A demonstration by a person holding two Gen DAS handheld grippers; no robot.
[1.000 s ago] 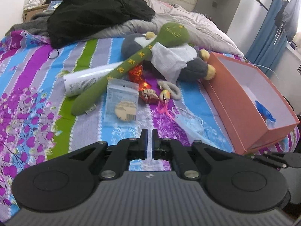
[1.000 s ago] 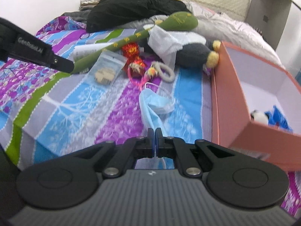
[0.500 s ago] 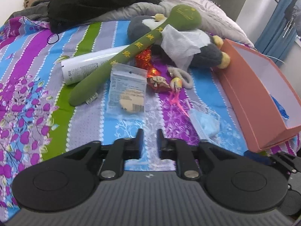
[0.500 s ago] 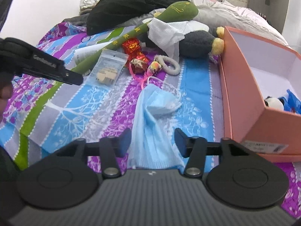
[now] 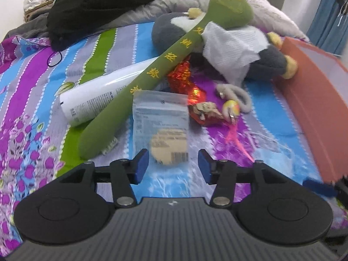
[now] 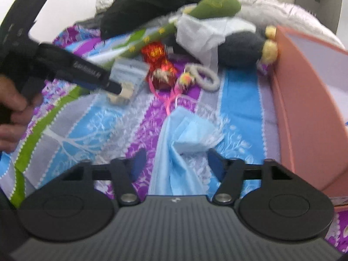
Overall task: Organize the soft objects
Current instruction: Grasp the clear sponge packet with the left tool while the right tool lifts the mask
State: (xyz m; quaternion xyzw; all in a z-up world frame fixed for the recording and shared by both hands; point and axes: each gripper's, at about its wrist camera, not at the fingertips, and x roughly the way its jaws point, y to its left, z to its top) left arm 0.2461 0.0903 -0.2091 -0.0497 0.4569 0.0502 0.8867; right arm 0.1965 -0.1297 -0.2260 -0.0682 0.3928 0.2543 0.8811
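On the striped bedsheet lies a clear zip bag (image 5: 161, 126) with a round beige pad inside. Its near end sits between the blue pads of my left gripper (image 5: 173, 163), whose jaws are opening and do not touch it. A light blue face mask (image 6: 180, 139) lies crumpled between the fingers of my right gripper (image 6: 175, 163). Those jaws are closing, and the pads stand clear of the mask. Further back are a long green plush stick (image 5: 165, 65), a grey plush penguin (image 5: 267, 58) under a white cloth (image 5: 232, 47), and a grey loop (image 6: 206, 76).
An open orange box (image 5: 315, 100) stands along the right. A white tube (image 5: 97, 100) lies under the green stick, next to red foil trinkets (image 5: 184, 80). Black clothes (image 5: 104, 2) and a grey quilt are heaped at the back. A hand (image 6: 10, 108) holds the left gripper.
Both grippers have gone from shut to open. The left one has come forward and down over the zip bag. The right one has closed in on the blue mask.
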